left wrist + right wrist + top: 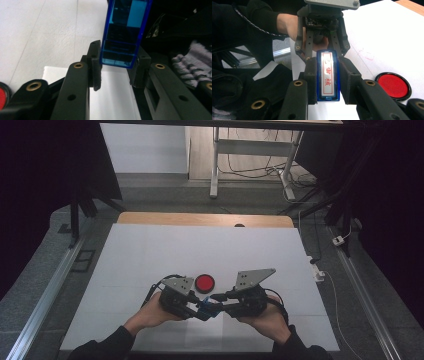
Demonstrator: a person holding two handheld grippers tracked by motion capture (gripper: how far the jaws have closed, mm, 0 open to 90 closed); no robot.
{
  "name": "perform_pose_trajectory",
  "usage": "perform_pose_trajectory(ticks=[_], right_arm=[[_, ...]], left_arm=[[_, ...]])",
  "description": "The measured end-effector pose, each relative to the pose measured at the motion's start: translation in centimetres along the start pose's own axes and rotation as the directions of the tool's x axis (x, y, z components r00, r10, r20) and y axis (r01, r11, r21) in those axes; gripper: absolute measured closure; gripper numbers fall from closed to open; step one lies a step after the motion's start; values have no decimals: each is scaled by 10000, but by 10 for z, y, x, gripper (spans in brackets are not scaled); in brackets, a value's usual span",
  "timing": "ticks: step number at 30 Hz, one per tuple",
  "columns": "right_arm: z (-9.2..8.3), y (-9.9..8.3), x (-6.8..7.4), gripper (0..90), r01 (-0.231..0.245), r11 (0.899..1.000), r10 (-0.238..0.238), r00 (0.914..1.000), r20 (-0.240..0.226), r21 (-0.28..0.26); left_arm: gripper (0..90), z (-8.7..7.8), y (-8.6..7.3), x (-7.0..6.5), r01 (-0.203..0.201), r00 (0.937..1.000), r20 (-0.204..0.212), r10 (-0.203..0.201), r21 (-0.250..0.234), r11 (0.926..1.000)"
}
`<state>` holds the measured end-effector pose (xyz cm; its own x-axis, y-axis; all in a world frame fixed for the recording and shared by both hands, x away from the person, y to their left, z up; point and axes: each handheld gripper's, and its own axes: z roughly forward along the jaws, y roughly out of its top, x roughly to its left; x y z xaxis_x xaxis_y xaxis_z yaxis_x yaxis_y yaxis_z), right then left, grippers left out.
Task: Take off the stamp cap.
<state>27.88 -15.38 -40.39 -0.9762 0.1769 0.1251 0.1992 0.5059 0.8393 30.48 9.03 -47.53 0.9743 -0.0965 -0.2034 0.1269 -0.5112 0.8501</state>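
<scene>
High view showed both hands low over the white surface (pixel 150 255), the left gripper (pixel 198 312) and the right gripper (pixel 223 309) pointing at each other with a blue stamp (pixel 210 308) between them. Just beyond them lay a round red ink pad (pixel 204 283) in a black rim. Right gripper view showed that gripper's fingers (pixel 312 75) clamped on the stamp's two long sides, its white label with red characters facing up. Left gripper view showed the left fingers (pixel 96 62) pressed on the near end of the clear blue stamp body, which stood tilted above the white surface. The stamp hung in the air, clear of the pad.
</scene>
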Motion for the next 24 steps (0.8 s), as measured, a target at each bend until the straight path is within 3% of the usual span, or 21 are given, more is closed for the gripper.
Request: perform_pose_trajectory(ticks=[6, 12, 17, 21, 24], right_arm=[[0, 0, 1, 700, 53, 10000, -53, 10000, -49, -41], [-1, 0, 0, 700, -14, 10000, 14, 10000, -86, -59], [-1, 0, 2, 702, 334, 9994, -333, 9992, 204, -52], [0, 1, 6, 703, 742, 9972, -745, 9962, 444, 79], [0, 1, 5, 703, 686, 9976, -686, 9971, 330, 3]], left_arm=[[684, 0, 0, 2, 206, 9994, 281, -205, -54, 9998], [689, 0, 2, 2, 391, 9988, 294, -394, 93, 9992], [691, -1, 4, 4, 872, 9958, 253, -880, 302, 9957], [691, -2, 3, 4, 870, 9960, 149, -876, 353, 9956], [691, -3, 4, 2, 524, 9986, 19, -525, 355, 9980]])
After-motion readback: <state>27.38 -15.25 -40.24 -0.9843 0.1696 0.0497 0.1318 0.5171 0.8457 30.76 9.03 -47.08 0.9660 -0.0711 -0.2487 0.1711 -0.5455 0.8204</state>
